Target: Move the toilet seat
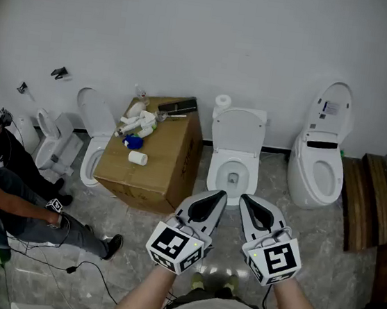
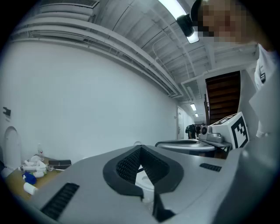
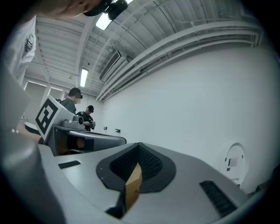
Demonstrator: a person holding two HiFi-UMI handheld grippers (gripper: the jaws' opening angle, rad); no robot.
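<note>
A white toilet [image 1: 235,155] stands against the wall in the middle of the head view. Its lid [image 1: 238,129] is raised and the bowl [image 1: 232,177] is open; I cannot tell whether the seat ring is up or down. My left gripper [image 1: 221,194] and right gripper [image 1: 244,198] hover side by side just in front of the bowl, touching nothing. Both are shut and hold nothing. In the left gripper view the jaws [image 2: 141,151] meet at the tip, with white porcelain showing through the gap below. In the right gripper view the jaws [image 3: 139,146] are also together.
A cardboard box [image 1: 158,160] with bottles and small items stands left of the toilet. More toilets stand at the left [image 1: 94,138] and right [image 1: 319,159]. A person [image 1: 6,197] sits at the far left among cables. Wooden planks [image 1: 363,199] lie at the right.
</note>
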